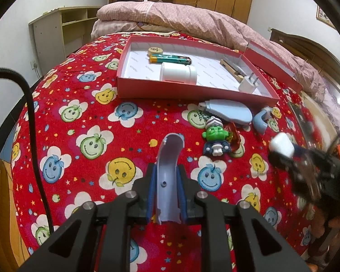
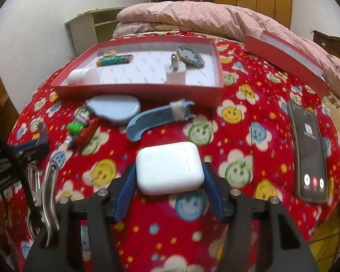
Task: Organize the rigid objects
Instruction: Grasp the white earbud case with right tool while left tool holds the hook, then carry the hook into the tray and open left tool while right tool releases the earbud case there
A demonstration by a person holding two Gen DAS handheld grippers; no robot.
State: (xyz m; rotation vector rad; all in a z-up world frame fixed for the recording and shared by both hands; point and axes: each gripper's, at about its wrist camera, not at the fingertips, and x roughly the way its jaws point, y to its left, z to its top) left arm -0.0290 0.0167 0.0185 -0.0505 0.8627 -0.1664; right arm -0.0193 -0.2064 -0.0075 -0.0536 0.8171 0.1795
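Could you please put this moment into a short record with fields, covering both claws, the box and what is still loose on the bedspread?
left claw: shut on a curved blue plastic piece
right claw: a white earbud case sits between its fingers; contact unclear
red box: holds battery, white charger plug, white cylinder, round token
loose on bedspread: blue oval case, blue handle piece, green figure keychain
phone: screen lit, right of box
box lid: lies apart, far right

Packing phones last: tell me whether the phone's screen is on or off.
On: the phone lies face up on the bedspread, screen lit with round call buttons.
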